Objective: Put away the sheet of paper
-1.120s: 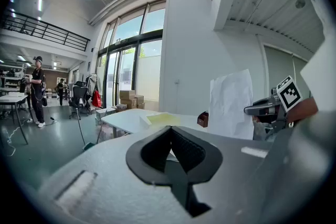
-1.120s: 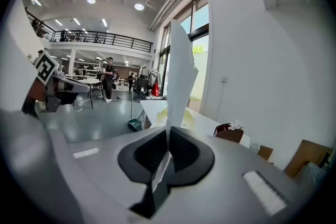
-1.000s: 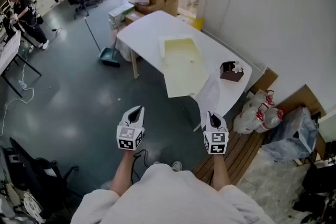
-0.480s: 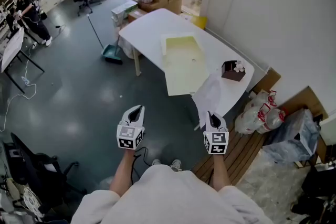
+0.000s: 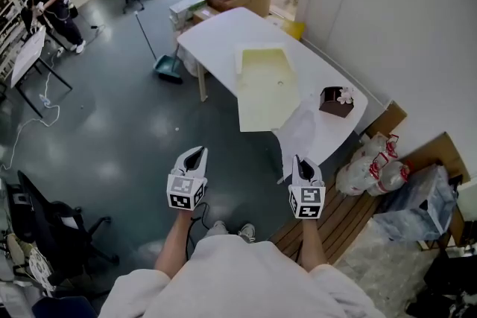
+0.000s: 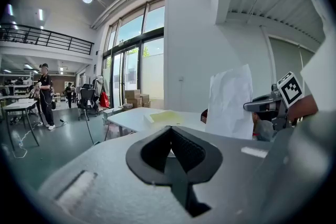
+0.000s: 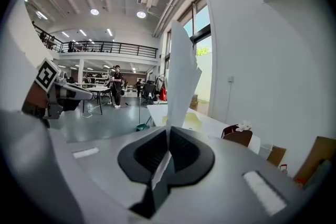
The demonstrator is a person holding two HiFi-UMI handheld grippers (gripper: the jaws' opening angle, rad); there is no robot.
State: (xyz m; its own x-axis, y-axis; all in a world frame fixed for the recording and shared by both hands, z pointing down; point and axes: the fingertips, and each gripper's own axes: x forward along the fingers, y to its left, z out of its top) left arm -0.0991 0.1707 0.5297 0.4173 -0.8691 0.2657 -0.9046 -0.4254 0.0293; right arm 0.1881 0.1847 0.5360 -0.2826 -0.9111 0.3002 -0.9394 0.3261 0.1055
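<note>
Carrying the sheet of paper across the workshop floor, a person stands a few steps short of the white table. The right gripper is clenched on the sheet's lower edge. From that gripper's own camera the sheet rises upright out of the pressed-together jaws. The left gripper is pinched closed on nothing and held out beside it, well apart.

The sheet is thin and held along one edge only, so the risk lies in the walk and the set-down. A quick swing could fold it over, let it slide out of the grip, or crease it where it is pinched. On the table, the near end holds a yellow folder and a small brown box. A loose corner of the sheet could drag across either one. The standing sheet also hides part of the table's near corner from above, which makes the approach harder to judge.

Compared with a second ago, the hold on the sheet is unchanged and both grippers sit at the same spots in the head view. The table, the box and the dustpan have slid slightly across that view. Both shoes now show below the grippers where only one showed before.
</note>
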